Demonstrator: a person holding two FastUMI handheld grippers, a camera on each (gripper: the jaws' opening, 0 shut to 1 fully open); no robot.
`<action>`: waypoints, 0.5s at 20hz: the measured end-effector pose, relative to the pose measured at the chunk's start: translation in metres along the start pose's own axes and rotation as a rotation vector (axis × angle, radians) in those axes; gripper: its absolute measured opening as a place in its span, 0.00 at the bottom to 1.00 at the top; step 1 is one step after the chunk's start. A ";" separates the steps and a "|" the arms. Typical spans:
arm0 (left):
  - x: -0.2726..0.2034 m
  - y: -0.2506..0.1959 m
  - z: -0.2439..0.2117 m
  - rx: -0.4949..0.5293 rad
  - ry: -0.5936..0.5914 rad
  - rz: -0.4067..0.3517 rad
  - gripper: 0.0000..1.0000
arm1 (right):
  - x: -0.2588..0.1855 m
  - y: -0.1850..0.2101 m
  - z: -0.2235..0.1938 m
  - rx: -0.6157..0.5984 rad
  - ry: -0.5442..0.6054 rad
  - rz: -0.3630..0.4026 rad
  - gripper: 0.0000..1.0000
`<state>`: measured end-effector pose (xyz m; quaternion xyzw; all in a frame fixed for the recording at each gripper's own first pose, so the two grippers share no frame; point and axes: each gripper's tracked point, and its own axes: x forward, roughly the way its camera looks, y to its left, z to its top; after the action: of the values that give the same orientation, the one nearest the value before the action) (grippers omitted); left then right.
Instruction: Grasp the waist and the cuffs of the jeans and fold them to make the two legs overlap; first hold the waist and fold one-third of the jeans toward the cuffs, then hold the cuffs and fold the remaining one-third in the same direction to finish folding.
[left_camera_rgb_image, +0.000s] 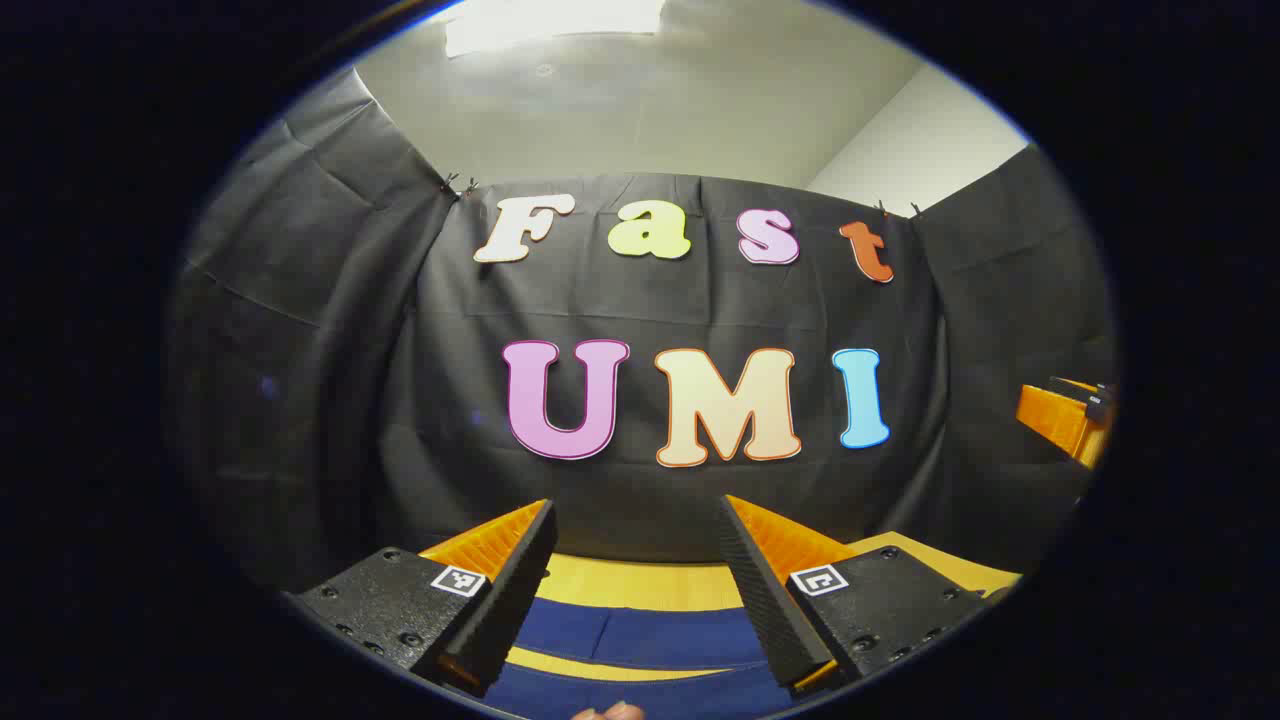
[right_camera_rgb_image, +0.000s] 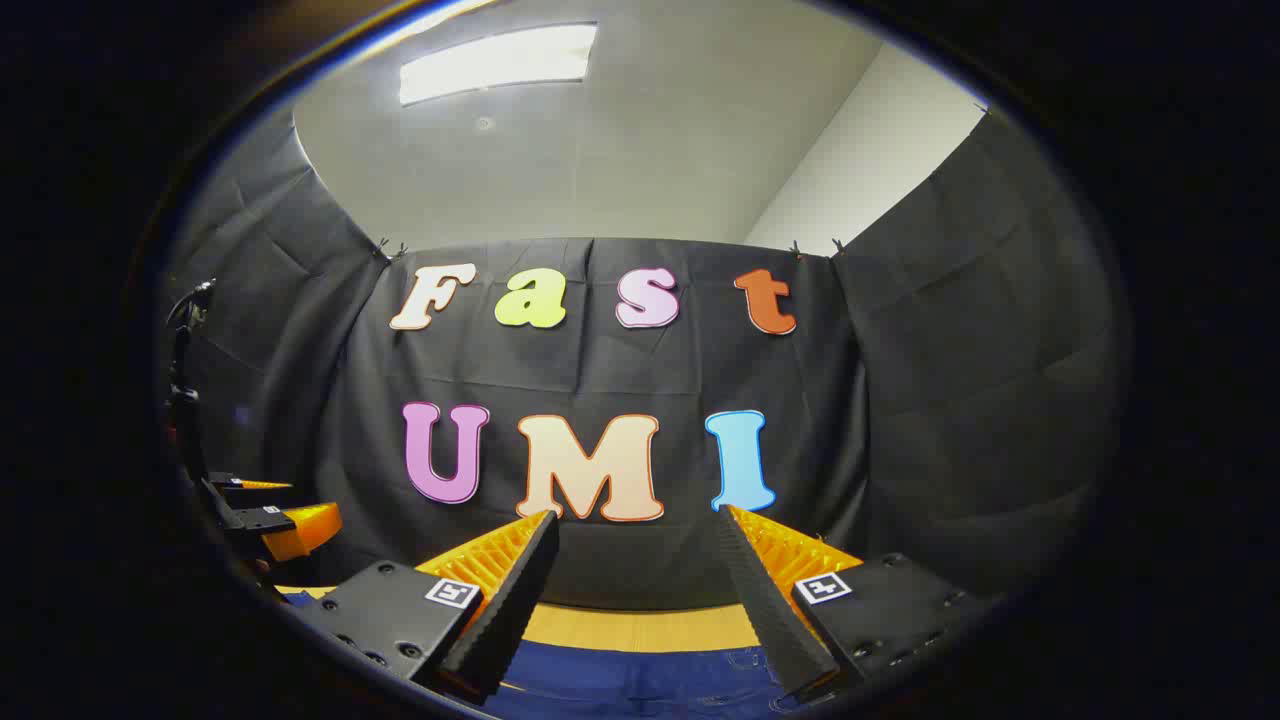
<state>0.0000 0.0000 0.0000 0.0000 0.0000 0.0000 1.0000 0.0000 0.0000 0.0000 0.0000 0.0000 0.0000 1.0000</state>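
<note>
Dark blue jeans (left_camera_rgb_image: 640, 635) lie flat on the wooden table (left_camera_rgb_image: 640, 582), just below and ahead of my left gripper (left_camera_rgb_image: 635, 510). Its fingers stand open above the cloth with nothing between them. Between two blue bands of the jeans a thin strip of table shows. In the right gripper view the jeans (right_camera_rgb_image: 640, 685) show stitched seams near the right finger. My right gripper (right_camera_rgb_image: 635, 518) is open too and hovers above them, holding nothing. The left gripper (right_camera_rgb_image: 270, 520) appears at the far left, the right gripper (left_camera_rgb_image: 1065, 415) at the far right edge.
The booth's black cloth wall (left_camera_rgb_image: 640, 500) hangs close behind the table's far edge (right_camera_rgb_image: 640, 625). A person's fingertip (left_camera_rgb_image: 610, 712) peeks in at the bottom. White ceiling with a light panel (right_camera_rgb_image: 495, 60) is overhead.
</note>
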 end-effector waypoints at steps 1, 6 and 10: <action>-0.001 0.001 -0.001 0.006 0.002 0.002 0.93 | 0.000 -0.001 -0.002 -0.002 0.003 0.001 0.98; -0.001 0.005 -0.006 0.012 0.012 0.013 0.93 | 0.006 -0.001 -0.012 0.008 0.028 0.007 1.00; 0.000 0.011 -0.012 0.016 0.027 0.020 0.94 | 0.010 0.004 -0.014 0.002 0.029 0.015 0.98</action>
<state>0.0003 0.0106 -0.0123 0.0080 0.0134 0.0098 0.9998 0.0096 0.0035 -0.0139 0.0012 0.0144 0.0076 0.9999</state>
